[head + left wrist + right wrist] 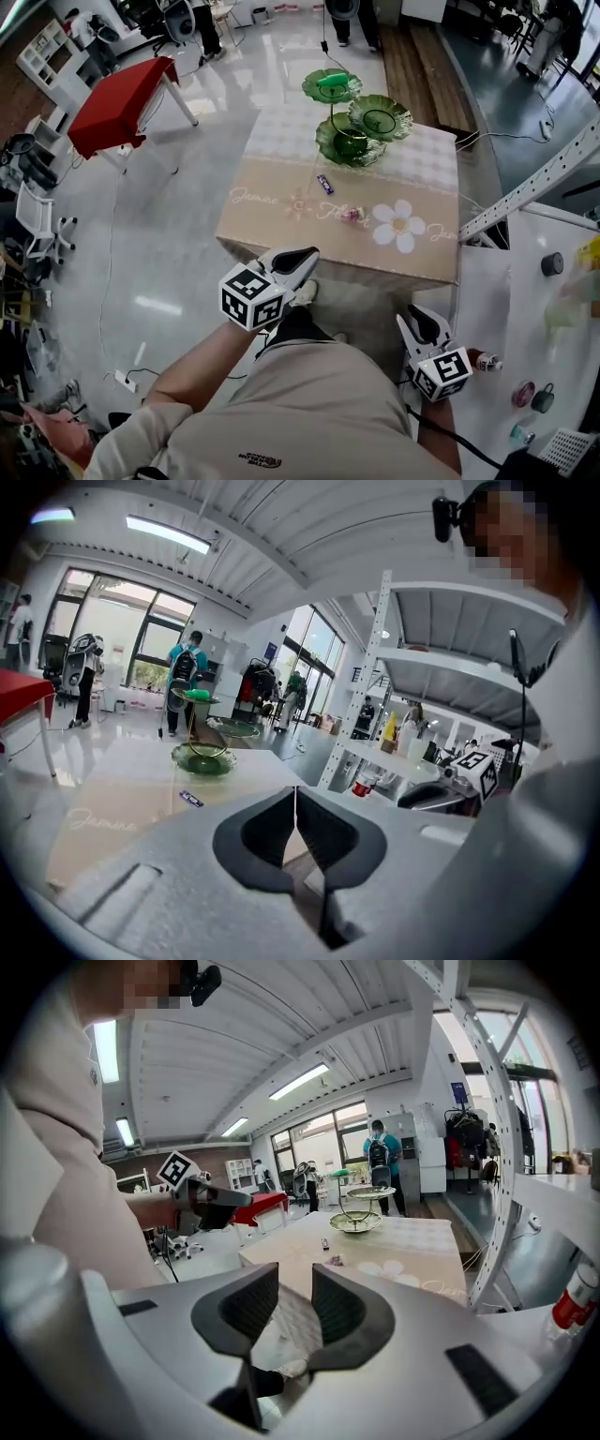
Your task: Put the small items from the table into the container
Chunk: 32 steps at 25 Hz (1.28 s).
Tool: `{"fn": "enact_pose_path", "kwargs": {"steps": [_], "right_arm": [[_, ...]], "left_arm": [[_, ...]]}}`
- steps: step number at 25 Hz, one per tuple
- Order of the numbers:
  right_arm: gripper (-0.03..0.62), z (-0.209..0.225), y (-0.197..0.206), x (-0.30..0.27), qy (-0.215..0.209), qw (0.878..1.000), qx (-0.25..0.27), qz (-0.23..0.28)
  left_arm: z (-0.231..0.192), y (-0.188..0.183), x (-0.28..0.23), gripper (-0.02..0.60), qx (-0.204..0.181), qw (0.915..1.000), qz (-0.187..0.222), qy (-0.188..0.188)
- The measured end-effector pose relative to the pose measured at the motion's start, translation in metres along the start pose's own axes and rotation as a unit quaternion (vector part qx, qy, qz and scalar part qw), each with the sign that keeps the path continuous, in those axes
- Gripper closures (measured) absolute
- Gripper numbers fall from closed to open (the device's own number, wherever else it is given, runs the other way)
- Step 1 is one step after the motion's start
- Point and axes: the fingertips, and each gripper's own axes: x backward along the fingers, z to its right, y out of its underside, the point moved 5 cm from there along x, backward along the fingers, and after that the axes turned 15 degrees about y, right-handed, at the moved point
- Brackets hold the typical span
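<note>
A table [281, 220] under a beige flowered cloth stands ahead of me. At its far end is a green three-tier dish stand [356, 127] [202, 757] [355, 1221]; a green item [331, 81] lies on its top dish. A small purple wrapped piece [324, 184] [190, 799] [325, 1242] and a small pink piece [353, 215] [333, 1260] lie on the cloth. My left gripper [305, 255] [296, 794] hangs just short of the table's near edge, shut with nothing in it. Lower right, my right gripper [419, 319] [295, 1283] is open and empty, short of the table.
A red table [122, 103] stands far left. A white perforated rack [534, 187] and a white surface [497, 309] with a red-capped bottle [483, 361] and small cups are at my right. A power strip [125, 380] lies on the floor. People stand far behind.
</note>
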Motion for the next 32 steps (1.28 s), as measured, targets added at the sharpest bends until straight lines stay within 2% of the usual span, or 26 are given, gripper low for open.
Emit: {"fn": "enact_pose_path", "kwargs": {"steps": [6, 12, 16, 18, 20, 23, 28, 32], "right_arm": [[0.474, -0.004, 0.005, 0.005, -0.005, 1.0, 0.003, -0.002], [0.474, 0.0, 0.005, 0.002, 0.012, 1.0, -0.003, -0.007], [0.474, 0.003, 0.003, -0.005, 0.026, 1.0, -0.01, -0.01], [0.474, 0.005, 0.002, -0.01, 0.036, 0.999, -0.014, -0.011], [0.474, 0.007, -0.003, -0.015, 0.052, 0.998, -0.022, -0.016], [0.474, 0.01, -0.012, -0.022, 0.082, 0.996, -0.034, -0.025], [0.474, 0.012, -0.021, -0.037, 0.114, 0.992, -0.049, -0.032], [0.474, 0.01, -0.024, -0.041, 0.134, 0.988, -0.06, -0.039]], "left_arm": [[0.01, 0.014, -0.002, 0.571, 0.0, 0.9999, -0.003, -0.011], [-0.02, 0.016, -0.011, 0.569, 0.004, 0.9994, -0.013, -0.032], [-0.068, 0.022, -0.029, 0.568, 0.014, 0.9979, -0.029, -0.057], [-0.099, 0.027, -0.041, 0.562, 0.034, 0.9963, -0.034, -0.071], [-0.133, 0.033, -0.056, 0.516, 0.064, 0.9938, -0.039, -0.082], [-0.183, 0.043, -0.079, 0.472, 0.099, 0.9884, -0.05, -0.104], [-0.251, 0.057, -0.119, 0.444, 0.162, 0.9754, -0.053, -0.14], [-0.284, 0.064, -0.146, 0.423, 0.176, 0.9675, -0.068, -0.169]]}}
